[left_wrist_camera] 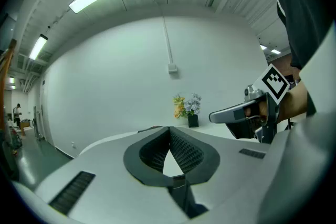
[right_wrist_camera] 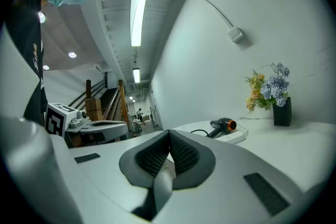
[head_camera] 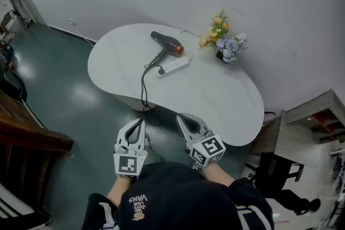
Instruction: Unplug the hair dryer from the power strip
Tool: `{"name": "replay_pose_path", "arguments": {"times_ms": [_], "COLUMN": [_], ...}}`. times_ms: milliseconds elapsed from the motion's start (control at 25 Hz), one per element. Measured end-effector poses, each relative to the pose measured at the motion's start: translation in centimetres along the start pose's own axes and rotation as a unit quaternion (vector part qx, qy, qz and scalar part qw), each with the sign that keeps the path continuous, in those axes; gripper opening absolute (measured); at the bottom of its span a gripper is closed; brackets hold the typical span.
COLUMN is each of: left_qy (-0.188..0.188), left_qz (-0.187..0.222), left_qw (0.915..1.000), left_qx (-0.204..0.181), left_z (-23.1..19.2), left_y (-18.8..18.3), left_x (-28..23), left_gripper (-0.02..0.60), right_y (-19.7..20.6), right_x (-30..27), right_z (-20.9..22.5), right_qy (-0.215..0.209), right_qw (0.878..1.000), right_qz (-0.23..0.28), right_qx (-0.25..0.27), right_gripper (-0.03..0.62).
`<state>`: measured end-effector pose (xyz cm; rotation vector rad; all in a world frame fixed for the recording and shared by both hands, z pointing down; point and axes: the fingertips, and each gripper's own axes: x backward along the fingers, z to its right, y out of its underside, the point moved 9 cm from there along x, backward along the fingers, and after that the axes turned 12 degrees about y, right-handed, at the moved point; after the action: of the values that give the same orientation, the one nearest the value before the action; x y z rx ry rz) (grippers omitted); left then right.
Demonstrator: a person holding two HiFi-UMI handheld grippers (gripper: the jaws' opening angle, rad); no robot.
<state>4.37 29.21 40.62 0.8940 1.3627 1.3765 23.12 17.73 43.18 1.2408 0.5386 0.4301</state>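
A black hair dryer with an orange ring lies on the white kidney-shaped table, next to a white power strip. Its black plug sits in the strip's near end, and its cord hangs over the table's front edge. The right gripper view shows the hair dryer and power strip far ahead. Both grippers are held low in front of the person, short of the table: left gripper and right gripper, each shut and empty. In their own views the left gripper and right gripper tips meet.
A vase of yellow and blue flowers stands at the table's far edge near the wall. A white cable runs from the strip toward the wall. Dark wooden furniture stands at left; shelving and a black chair stand at right.
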Motion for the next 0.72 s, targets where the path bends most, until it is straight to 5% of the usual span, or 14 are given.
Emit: {"name": "replay_pose_path", "arguments": {"times_ms": [400,520,720], "left_qy": [0.027,0.035,0.045], "left_qz": [-0.015,-0.027,-0.047], "left_qw": [0.9995,0.9989,0.9977], "left_qx": [0.006,0.016,0.020], "left_z": [-1.0,-1.9,-4.0], "left_y": [1.4,2.1,3.1], "left_x": [-2.0,-2.6,-4.1], "left_gripper": [0.025,0.044,0.111], "right_y": [0.7,0.8,1.0], "right_x": [-2.1,-3.3,-5.5], "right_z": [1.0,1.4,2.1], "right_qy": [0.023,0.033,0.047], "right_qw": [1.000,0.999,0.998], "right_qz": [-0.010,-0.018,-0.029], "right_qx": [-0.004,-0.004,-0.003], "right_gripper": [0.048,0.132,0.149]}}
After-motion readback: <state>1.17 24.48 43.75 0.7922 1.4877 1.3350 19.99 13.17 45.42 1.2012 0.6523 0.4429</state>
